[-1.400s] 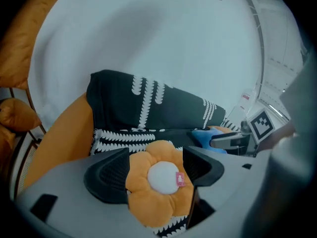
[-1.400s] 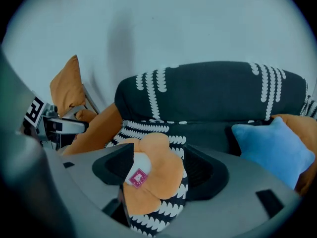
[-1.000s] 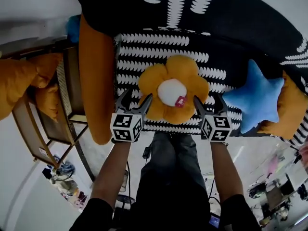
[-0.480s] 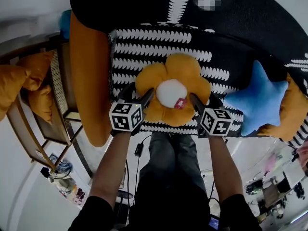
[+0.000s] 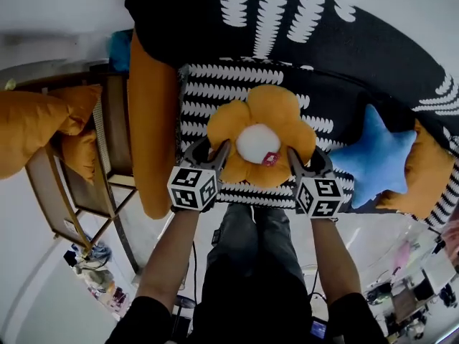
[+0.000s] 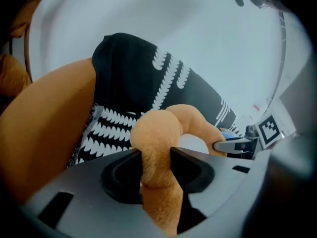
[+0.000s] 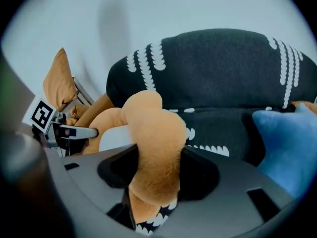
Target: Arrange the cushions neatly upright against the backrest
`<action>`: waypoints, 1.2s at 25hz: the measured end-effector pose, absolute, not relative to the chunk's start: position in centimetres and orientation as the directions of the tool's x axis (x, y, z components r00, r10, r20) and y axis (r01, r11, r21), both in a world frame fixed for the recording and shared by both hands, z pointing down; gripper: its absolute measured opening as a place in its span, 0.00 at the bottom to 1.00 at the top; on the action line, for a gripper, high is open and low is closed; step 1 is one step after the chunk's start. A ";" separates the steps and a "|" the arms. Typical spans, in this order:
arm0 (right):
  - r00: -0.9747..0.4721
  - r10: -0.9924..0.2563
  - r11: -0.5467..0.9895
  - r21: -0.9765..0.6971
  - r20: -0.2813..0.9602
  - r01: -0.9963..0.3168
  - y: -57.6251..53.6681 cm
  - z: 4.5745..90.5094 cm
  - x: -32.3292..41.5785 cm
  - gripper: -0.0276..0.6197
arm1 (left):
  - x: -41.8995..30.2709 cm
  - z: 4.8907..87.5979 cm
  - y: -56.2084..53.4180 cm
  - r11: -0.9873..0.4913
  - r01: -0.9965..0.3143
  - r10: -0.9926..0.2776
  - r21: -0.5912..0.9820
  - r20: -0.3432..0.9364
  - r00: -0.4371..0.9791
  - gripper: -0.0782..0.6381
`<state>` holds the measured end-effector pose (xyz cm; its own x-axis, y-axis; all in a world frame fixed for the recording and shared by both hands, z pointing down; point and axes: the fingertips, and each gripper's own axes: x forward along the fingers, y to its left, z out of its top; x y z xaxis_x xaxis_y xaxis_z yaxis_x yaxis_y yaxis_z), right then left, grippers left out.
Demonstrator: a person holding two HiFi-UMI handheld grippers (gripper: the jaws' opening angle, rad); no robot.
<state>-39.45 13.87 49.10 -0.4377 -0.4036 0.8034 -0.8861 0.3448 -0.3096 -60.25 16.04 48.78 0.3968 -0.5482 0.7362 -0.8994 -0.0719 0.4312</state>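
An orange flower cushion (image 5: 259, 138) with a white centre lies flat on the black-and-white patterned sofa seat (image 5: 215, 84). My left gripper (image 5: 213, 153) is at its lower-left petal (image 6: 156, 133); the jaws are closing and both pads pinch the plush. At the lower-right petal (image 7: 156, 138), my right gripper (image 5: 305, 160) is closing too, with its pads pressed into the petal. A blue star cushion (image 5: 376, 156) lies to the right of the flower, partly over an orange cushion (image 5: 427, 170). The dark backrest (image 5: 323, 27) rises beyond.
A long orange bolster (image 5: 153, 135) runs along the sofa's left side. Left of it stands a wooden rattan-sided frame (image 5: 107, 156) with more orange cushions (image 5: 43, 120). The person's legs are below the seat's front edge.
Both grippers stood open beside the flower cushion's lower petals; now their jaws have closed in and pinch those petals. The view has shifted slightly.
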 end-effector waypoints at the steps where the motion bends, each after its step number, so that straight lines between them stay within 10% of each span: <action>1: -0.438 -0.431 0.365 -0.291 0.789 -0.884 12.6 47.9 -39.4 0.41 | -60.2 47.7 15.1 -0.079 -0.898 -0.567 0.432 0.722 0.397 0.36; 30: -0.498 -0.672 0.521 -0.129 0.548 -0.844 -3.3 40.0 -46.9 0.44 | -67.8 40.7 0.3 -0.063 -0.944 -0.788 0.323 0.565 0.245 0.38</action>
<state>-46.93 -3.26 39.98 -0.4983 -0.6721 0.5478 -0.8439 0.5208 -0.1286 -67.82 0.27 40.70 0.2454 -0.7881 0.5646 -0.9444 -0.0629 0.3227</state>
